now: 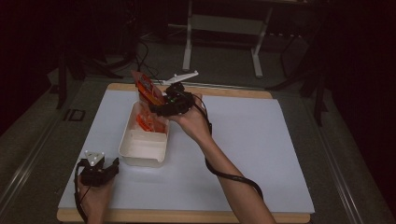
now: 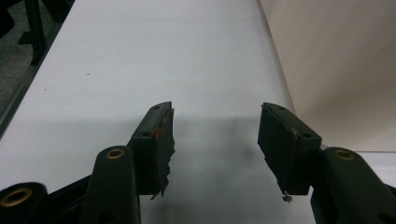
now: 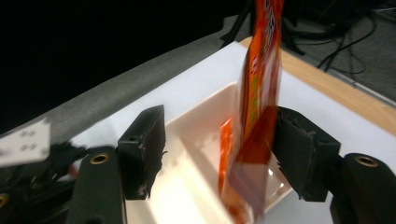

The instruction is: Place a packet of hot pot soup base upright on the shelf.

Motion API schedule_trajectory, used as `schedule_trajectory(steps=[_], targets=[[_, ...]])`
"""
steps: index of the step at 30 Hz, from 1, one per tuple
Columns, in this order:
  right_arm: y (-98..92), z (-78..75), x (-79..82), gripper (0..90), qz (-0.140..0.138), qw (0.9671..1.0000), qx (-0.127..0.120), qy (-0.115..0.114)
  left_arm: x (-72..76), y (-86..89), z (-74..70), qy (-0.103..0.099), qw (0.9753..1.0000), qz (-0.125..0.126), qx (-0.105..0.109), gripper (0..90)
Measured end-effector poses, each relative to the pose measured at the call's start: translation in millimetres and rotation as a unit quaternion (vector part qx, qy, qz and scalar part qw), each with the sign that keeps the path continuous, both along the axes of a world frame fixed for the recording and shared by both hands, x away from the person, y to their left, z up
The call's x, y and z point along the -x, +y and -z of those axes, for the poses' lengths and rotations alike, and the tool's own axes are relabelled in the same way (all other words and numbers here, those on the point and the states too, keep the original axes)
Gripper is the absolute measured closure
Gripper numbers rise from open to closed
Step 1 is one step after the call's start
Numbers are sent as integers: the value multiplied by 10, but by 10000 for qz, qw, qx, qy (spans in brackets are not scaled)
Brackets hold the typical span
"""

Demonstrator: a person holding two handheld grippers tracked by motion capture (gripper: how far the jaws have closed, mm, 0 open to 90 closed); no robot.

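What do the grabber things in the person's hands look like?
Both are black. The left gripper has a small grey three-cornered plate with dots on top, and the right gripper has a white one. Each has two chunky black jaws with brass-ringed holes and ragged pads. A black cable trails along the right forearm. No sleeves show.

The orange packet (image 3: 259,88) is blurry in the right gripper view, and the top edge cuts it off. Its writing is too smeared to read. The packet hides part of the white tub (image 3: 201,140) behind it. The room behind the counter (image 1: 243,140) is too dark to make out.
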State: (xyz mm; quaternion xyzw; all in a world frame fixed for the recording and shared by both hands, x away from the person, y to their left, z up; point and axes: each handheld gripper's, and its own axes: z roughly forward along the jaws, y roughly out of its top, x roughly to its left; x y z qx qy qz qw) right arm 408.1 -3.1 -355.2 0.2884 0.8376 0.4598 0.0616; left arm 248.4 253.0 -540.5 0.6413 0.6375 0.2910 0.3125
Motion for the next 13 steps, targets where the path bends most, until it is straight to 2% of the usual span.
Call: schedule_trajectory(steps=[9,10,13], targets=[[-205,111,197,292,-139,9999,-14,-90,6,10,-7,-30,10000,-23,7,457],[-283,162,228,292,-157,9998,-83,-5,-2,7,0,2,10000,-21,6,457],[-347,241,257,286,-166,9998,-114,47,-6,-1,-2,-7,10000,-10,-8,457]])
